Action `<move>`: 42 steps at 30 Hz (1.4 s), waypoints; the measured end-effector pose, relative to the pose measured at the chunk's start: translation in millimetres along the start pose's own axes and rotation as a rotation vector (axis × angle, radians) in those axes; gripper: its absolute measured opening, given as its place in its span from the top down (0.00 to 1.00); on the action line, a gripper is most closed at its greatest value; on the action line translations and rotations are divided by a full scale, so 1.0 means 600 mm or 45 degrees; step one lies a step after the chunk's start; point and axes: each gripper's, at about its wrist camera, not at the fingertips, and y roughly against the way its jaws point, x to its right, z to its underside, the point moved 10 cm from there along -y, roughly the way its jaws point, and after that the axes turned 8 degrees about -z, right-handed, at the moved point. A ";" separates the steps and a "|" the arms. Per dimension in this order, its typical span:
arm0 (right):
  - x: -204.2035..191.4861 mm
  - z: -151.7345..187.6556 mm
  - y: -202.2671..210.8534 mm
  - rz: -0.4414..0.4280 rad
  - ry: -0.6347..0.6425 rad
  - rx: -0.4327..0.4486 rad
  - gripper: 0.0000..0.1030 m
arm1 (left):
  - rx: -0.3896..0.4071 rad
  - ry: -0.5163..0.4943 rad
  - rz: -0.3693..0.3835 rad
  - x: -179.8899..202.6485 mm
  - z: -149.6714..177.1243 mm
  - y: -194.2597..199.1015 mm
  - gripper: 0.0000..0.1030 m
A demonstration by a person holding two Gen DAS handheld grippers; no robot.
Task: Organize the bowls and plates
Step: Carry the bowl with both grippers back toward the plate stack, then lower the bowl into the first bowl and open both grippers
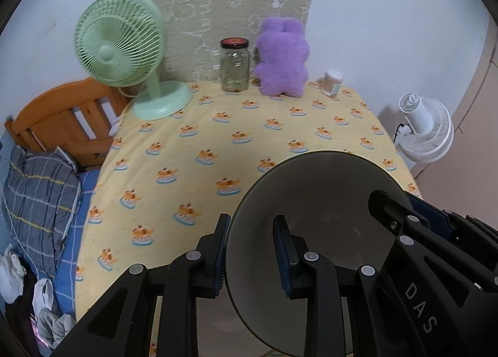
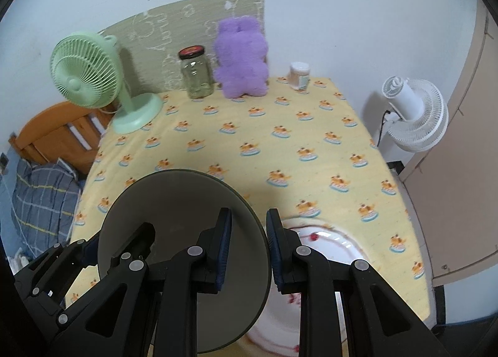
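A dark grey bowl (image 1: pixel 323 201) (image 2: pixel 174 210) hangs tilted above the yellow patterned tablecloth (image 1: pixel 218 127) (image 2: pixel 280 114), held by both grippers. My left gripper (image 1: pixel 253 251) is shut on its left rim, one finger outside and one inside. My right gripper (image 2: pixel 249 248) is shut on the opposite rim. Each gripper also shows in the other's view: the right gripper (image 1: pixel 401 201) and the left gripper (image 2: pixel 119 237). A white plate with red markings (image 2: pixel 336 242) lies on the cloth under the right gripper, partly hidden by it.
Along the back wall stand a green desk fan (image 1: pixel 124 55) (image 2: pixel 90 77), a glass jar with a dark lid (image 1: pixel 235 66) (image 2: pixel 196 77), a purple plush toy (image 1: pixel 281 58) (image 2: pixel 241 58) and a small white jar (image 1: pixel 332 82) (image 2: pixel 299 76). A white floor fan (image 1: pixel 426 130) (image 2: pixel 414 117) stands right of the table, a bed (image 1: pixel 40 201) left.
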 end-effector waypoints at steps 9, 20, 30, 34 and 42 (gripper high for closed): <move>-0.071 0.038 -0.032 -0.035 0.022 -0.057 0.74 | -0.061 0.021 -0.029 -0.066 0.042 -0.021 0.75; -0.107 0.083 -0.070 -0.034 0.053 -0.153 0.74 | -0.143 0.051 -0.031 -0.097 0.082 -0.052 0.75; -0.116 0.107 -0.103 -0.042 0.048 -0.220 0.74 | -0.209 0.050 -0.044 -0.109 0.108 -0.079 0.75; -0.115 0.113 -0.111 -0.030 0.057 -0.230 0.74 | -0.221 0.042 -0.043 -0.106 0.112 -0.086 0.75; -0.108 0.115 -0.120 -0.017 0.059 -0.238 0.74 | -0.204 0.011 -0.054 -0.097 0.109 -0.091 0.75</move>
